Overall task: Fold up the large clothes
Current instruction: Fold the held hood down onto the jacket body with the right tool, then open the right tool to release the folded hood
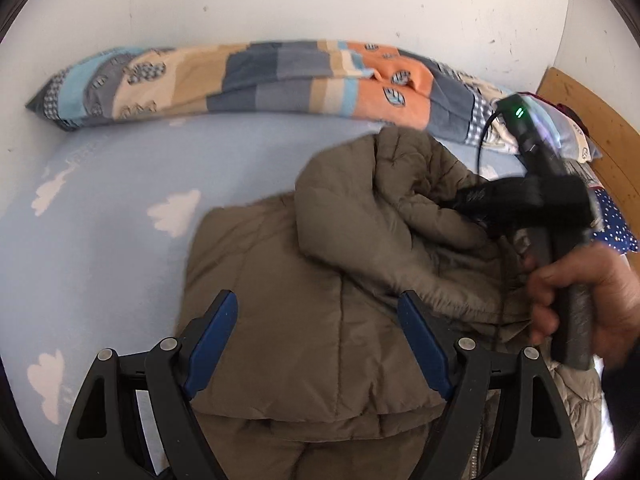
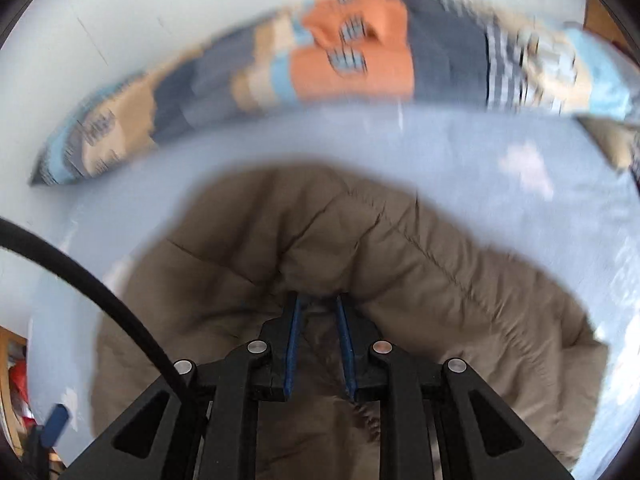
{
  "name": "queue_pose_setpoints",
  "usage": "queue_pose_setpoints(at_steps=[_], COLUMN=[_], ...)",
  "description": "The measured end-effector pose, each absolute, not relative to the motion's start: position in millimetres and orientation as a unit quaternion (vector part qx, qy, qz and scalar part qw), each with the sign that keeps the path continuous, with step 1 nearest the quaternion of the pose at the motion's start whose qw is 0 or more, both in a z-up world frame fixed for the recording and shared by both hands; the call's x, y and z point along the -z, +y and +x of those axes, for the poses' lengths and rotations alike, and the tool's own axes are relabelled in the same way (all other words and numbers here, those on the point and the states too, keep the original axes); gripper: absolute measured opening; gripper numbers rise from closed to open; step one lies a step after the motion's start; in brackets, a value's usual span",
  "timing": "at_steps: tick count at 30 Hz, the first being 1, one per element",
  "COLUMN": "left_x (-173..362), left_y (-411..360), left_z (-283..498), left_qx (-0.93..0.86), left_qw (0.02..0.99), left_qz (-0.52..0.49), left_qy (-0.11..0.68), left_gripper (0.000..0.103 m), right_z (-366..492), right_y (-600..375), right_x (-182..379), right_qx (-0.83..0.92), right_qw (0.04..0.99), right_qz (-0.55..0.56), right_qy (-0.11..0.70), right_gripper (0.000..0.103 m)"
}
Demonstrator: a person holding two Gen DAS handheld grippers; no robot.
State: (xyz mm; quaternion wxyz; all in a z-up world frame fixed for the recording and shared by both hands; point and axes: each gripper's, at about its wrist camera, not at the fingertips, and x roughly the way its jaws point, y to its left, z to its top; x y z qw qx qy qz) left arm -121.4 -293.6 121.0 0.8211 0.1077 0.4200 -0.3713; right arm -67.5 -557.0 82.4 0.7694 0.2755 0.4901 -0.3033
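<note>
The left gripper points steeply down over the near part of the jacket, its blue-padded fingers spread wide with nothing between them but the fabric lying below. To the right of the jacket, a hand wraps the dark handle of the right gripper, which reaches in sideways over the hood. In the right wrist view that gripper's fingers stand narrow and nearly parallel, clamped on a bunched fold of the jacket where the hood's dark fur-like lining shows. A black cable curves across the left of that view.

The jacket lies on a bed covered with a pale blue sheet printed with white clouds. Beyond the jacket, along the white wall, stretches a rolled blanket in patches of blue, grey, tan and orange. To the jacket's far right, a wooden headboard and a pile of patterned bedding show at the frame's edge.

The jacket is an olive-brown quilted puffer, laid flat, with stitched panels, a horizontal folded edge near the left gripper, and its hood rumpled and turned over onto the body. A zipper line runs at its lower right edge.
</note>
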Motion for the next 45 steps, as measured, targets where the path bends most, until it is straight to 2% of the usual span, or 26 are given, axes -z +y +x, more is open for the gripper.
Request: queue_pose_setpoints(at_steps=[4, 9, 13, 23, 27, 31, 34, 41, 43, 45], left_x=[-118, -129, -132, -156, -173, -188, -199, -227, -227, -221], left_y=[-294, -284, -279, -264, -247, -225, -205, -131, -102, -76], left_z=[-120, -117, -117, -125, -124, -127, -138, -178, -197, -215], left_qx=[0.370, 0.367, 0.364, 0.361, 0.355, 0.351, 0.348, 0.366, 0.367, 0.377], left_qw=[0.820, 0.829, 0.830, 0.837, 0.847, 0.856, 0.867, 0.874, 0.874, 0.867], left_qz=[0.110, 0.086, 0.082, 0.082, 0.074, 0.071, 0.090, 0.094, 0.091, 0.083], left_qy=[0.423, 0.413, 0.414, 0.402, 0.388, 0.372, 0.346, 0.305, 0.305, 0.315], left_gripper=[0.081, 0.081, 0.081, 0.081, 0.081, 0.081, 0.081, 0.081, 0.081, 0.081], right_z=[-76, -112, -148, -176, -192, -221, -263, -381, -415, -446], right_y=[-559, -549, -526, -512, -494, -449, -408, -329, -315, -304], right_x=[-58, -111, -138, -78, -116, -161, -188, -235, -249, -264], right_qx=[0.297, 0.281, 0.303, 0.313, 0.301, 0.283, 0.267, 0.272, 0.278, 0.288], right_qw=[0.762, 0.803, 0.814, 0.784, 0.801, 0.834, 0.853, 0.876, 0.882, 0.886], right_qz=[0.285, 0.289, 0.253, 0.261, 0.276, 0.260, 0.262, 0.248, 0.242, 0.234], right_qy=[0.499, 0.439, 0.426, 0.469, 0.437, 0.396, 0.364, 0.311, 0.293, 0.279], right_gripper=[0.020, 0.020, 0.021, 0.021, 0.022, 0.026, 0.032, 0.033, 0.033, 0.038])
